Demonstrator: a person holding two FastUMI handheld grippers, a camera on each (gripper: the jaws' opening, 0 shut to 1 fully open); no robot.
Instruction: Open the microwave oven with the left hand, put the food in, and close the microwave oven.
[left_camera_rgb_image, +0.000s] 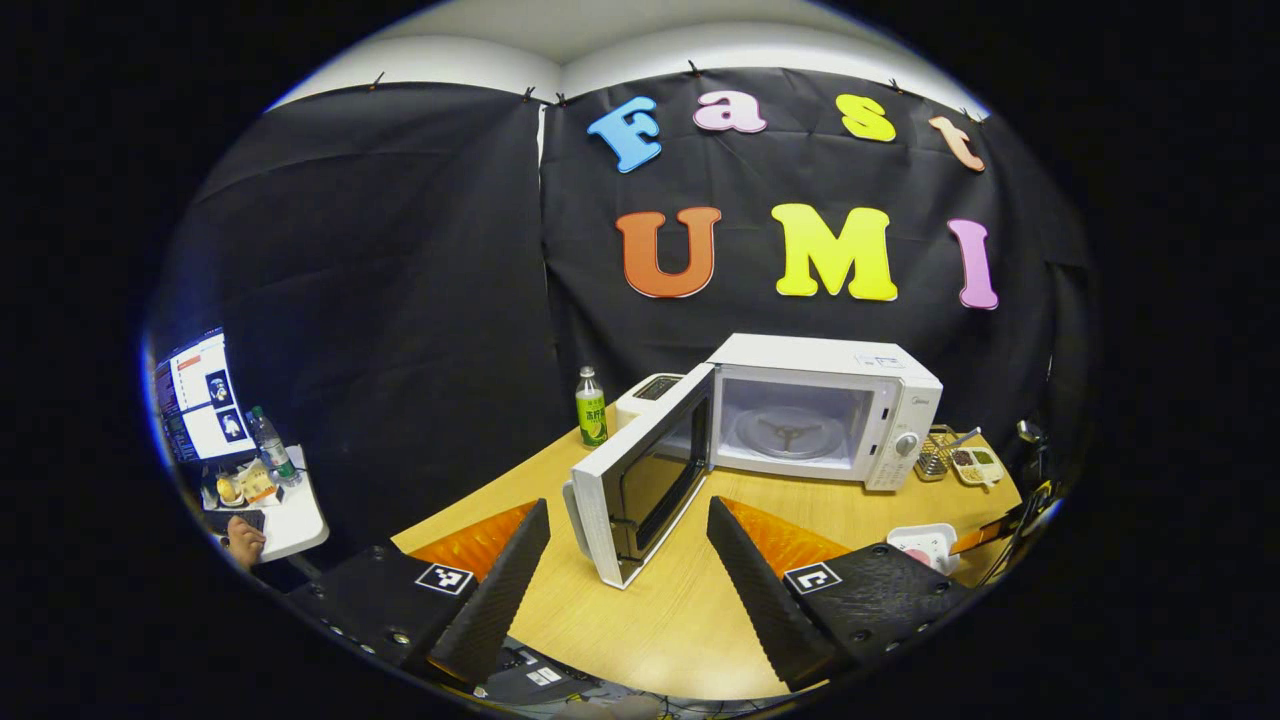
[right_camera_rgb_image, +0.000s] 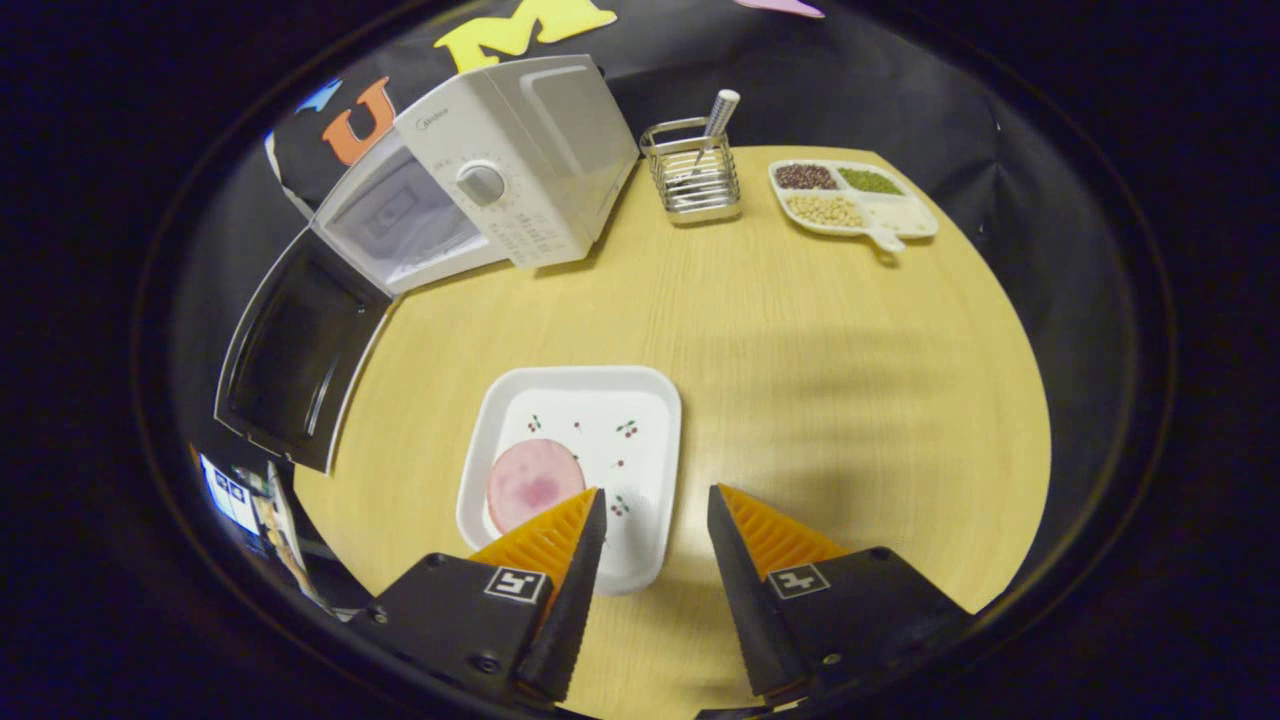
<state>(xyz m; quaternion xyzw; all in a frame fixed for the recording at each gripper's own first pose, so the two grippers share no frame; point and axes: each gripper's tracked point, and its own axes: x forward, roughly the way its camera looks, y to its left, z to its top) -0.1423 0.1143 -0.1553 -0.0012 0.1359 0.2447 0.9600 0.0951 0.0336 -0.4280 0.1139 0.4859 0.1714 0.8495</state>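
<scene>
Pale wood-grain tabletop (right_camera_rgb_image: 800, 340) spreads wide through the middle and right of the right gripper view, bare up to its curved far edge. The white boxy microwave oven (left_camera_rgb_image: 820, 400) stands at centre of the left gripper view, its dark-windowed door (left_camera_rgb_image: 640, 480) swung fully out toward the lower centre, the glass turntable (left_camera_rgb_image: 788, 432) showing inside. The left gripper (left_camera_rgb_image: 628, 515) hangs before the door's free edge, jaws spread and holding nothing. In the right gripper view, the white square plate (right_camera_rgb_image: 640, 400) with a round pink slice of food (right_camera_rgb_image: 533, 482) lies lower centre, near the table's front edge; the right gripper (right_camera_rgb_image: 650, 500) hovers at the plate's near rim, jaws apart, one finger over the slice. A wire utensil holder (right_camera_rgb_image: 692, 180) and a white divided dish of beans (right_camera_rgb_image: 850, 200) sit near the far edge.
</scene>
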